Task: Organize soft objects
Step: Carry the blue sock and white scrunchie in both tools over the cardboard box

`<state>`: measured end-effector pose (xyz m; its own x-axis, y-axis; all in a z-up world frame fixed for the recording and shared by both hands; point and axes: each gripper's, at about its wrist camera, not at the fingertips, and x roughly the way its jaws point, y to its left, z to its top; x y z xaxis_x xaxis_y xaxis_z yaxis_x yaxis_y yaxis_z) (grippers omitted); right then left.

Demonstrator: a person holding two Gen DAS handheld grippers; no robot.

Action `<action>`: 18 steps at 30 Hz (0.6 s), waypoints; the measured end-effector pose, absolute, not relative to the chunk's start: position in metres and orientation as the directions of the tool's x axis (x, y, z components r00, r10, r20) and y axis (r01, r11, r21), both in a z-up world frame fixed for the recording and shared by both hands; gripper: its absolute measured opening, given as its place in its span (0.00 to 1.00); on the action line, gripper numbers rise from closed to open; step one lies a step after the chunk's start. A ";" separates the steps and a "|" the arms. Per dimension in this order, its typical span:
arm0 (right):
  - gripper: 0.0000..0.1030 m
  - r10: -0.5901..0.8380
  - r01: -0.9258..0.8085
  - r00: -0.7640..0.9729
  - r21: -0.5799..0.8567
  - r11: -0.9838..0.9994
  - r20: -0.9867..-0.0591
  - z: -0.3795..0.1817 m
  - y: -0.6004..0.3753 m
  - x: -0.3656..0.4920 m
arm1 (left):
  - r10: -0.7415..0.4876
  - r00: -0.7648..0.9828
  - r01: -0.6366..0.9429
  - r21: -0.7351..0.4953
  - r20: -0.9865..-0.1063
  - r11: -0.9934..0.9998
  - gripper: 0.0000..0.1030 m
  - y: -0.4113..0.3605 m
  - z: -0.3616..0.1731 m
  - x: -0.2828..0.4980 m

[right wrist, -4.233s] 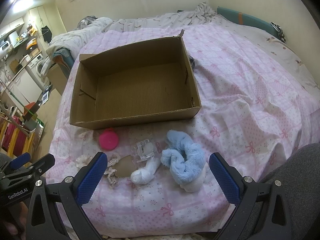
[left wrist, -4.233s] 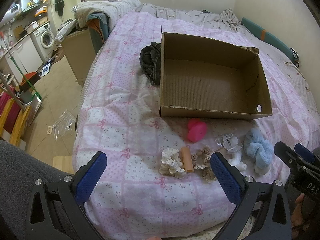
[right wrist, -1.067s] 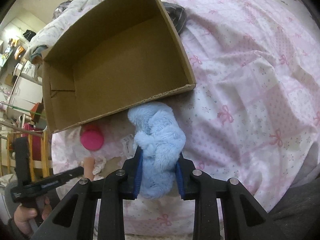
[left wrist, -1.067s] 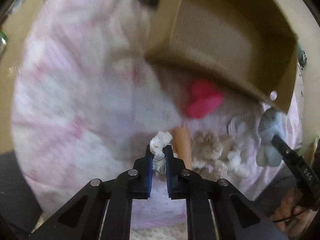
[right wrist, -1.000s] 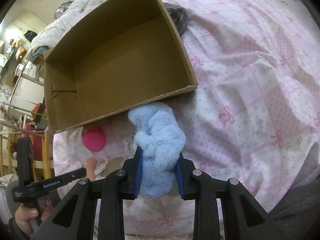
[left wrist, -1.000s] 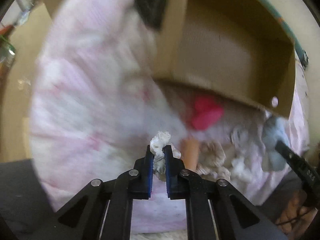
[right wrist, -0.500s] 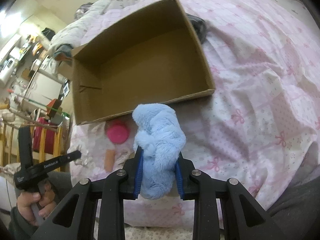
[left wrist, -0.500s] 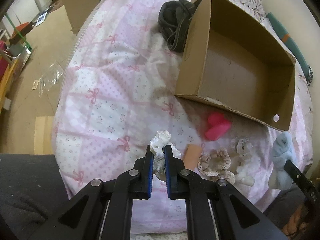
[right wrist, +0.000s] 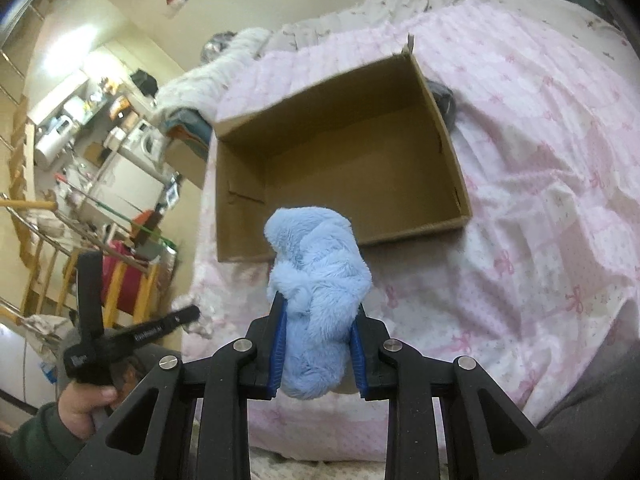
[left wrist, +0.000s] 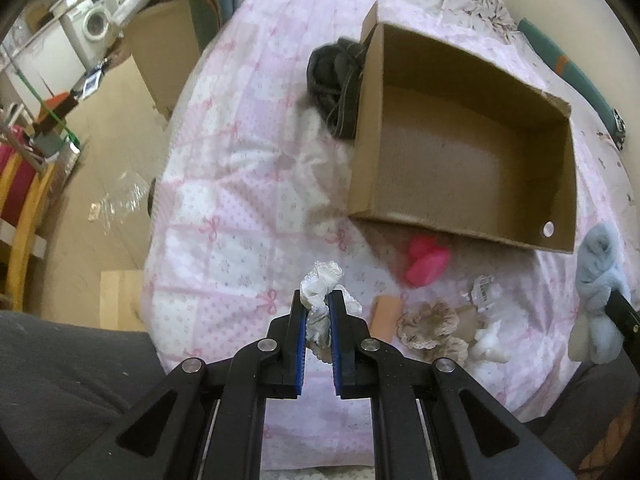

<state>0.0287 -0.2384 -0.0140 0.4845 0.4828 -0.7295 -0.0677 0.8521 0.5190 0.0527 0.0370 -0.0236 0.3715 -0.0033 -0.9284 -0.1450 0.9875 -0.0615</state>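
My left gripper (left wrist: 318, 304) is shut on a white lace scrunchie (left wrist: 320, 280) and holds it above the bed, left of the near front of the open cardboard box (left wrist: 460, 232). My right gripper (right wrist: 318, 312) is shut on a fluffy light blue scrunchie (right wrist: 318, 276), lifted in front of the box (right wrist: 344, 168); the blue scrunchie also shows in the left wrist view (left wrist: 598, 264). A pink soft object (left wrist: 426, 262), a beige lace scrunchie (left wrist: 430, 322), a tan piece (left wrist: 385, 313) and small white bits (left wrist: 490, 340) lie on the pink bedspread (left wrist: 240, 184).
A dark grey garment (left wrist: 336, 84) lies against the box's left wall. The bed's left edge drops to the floor with a washing machine (left wrist: 92, 24) and clutter. My dark-clad leg (left wrist: 68, 392) is at the near left.
Both grippers have risen and tilted up with their scrunchies. The right gripper has lifted the blue scrunchie higher in front of the box; the left has pulled back slightly.
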 end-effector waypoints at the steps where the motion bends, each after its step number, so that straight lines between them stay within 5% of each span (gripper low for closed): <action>1: 0.28 0.488 -0.064 0.491 0.528 0.847 -0.722 -0.012 -0.239 0.029 | 0.004 0.381 -0.145 -0.055 -0.925 0.988 0.09 0.035 -0.018 0.053; 18: 0.28 0.511 -0.087 0.540 0.560 0.824 -0.669 0.014 -0.246 0.065 | 0.010 0.522 -0.021 -0.001 -0.853 1.000 0.09 -0.012 0.043 0.115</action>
<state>0.0653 -0.2457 0.0144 0.5395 0.5114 -0.6689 -0.0868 0.8239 0.5600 0.1149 -0.0124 0.0434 0.5220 0.0102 -0.8529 -0.0214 0.9998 -0.0012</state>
